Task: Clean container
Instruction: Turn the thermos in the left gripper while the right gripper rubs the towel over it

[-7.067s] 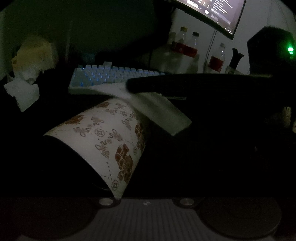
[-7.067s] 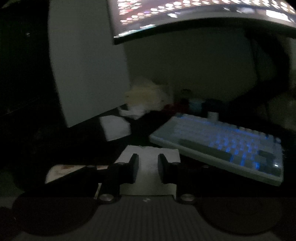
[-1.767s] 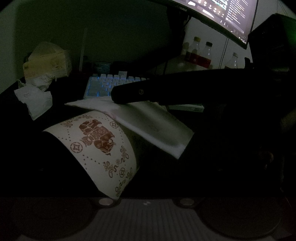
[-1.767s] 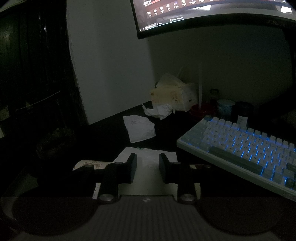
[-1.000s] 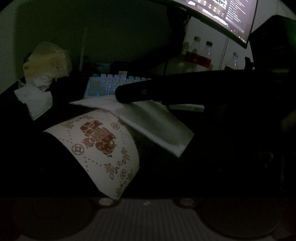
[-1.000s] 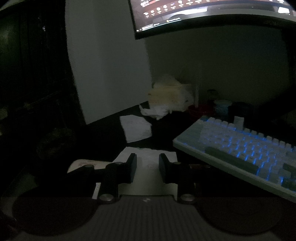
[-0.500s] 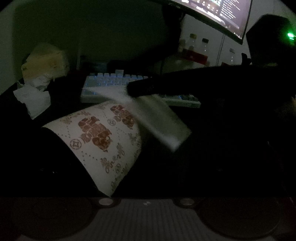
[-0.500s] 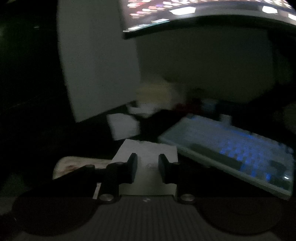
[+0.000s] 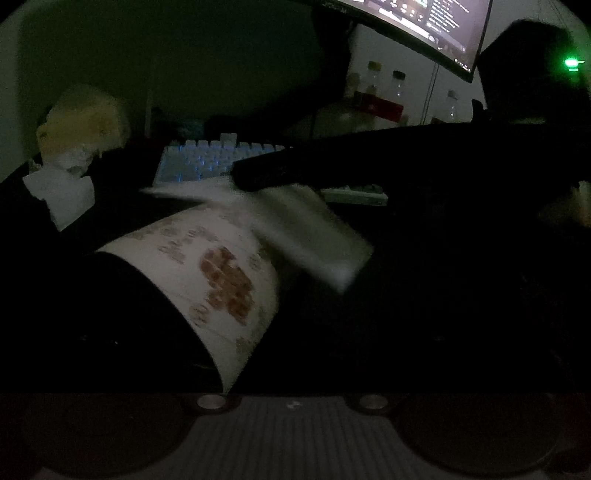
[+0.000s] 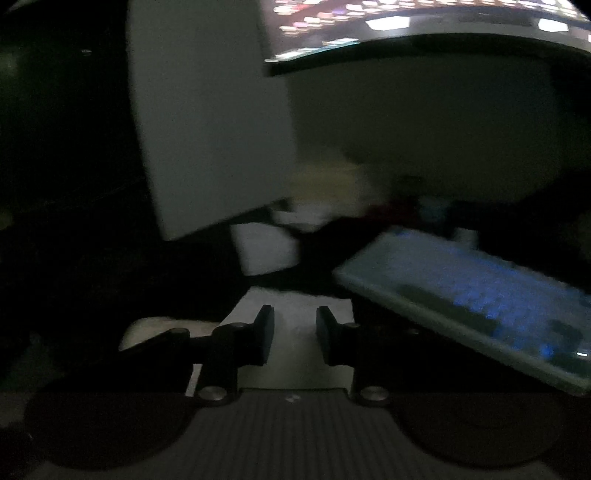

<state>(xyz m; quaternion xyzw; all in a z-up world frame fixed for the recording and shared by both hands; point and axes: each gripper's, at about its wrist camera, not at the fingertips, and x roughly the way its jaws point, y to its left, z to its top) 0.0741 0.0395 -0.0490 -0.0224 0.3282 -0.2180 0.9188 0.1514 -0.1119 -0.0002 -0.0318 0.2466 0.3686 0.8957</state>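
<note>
Lying tilted just in front of the keyboard, the patterned container shows its brown motifs only in the left wrist view; its writing is too blurred to read. The right gripper, jaws narrow, pinches a white tissue against the container's upper side. The left gripper's fingers are lost in darkness, so I cannot tell their state.

Light: you are working in a dim room.
Ahead: a monitor is glowing above a backlit keyboard.
Left: a pale wall is standing.
</note>
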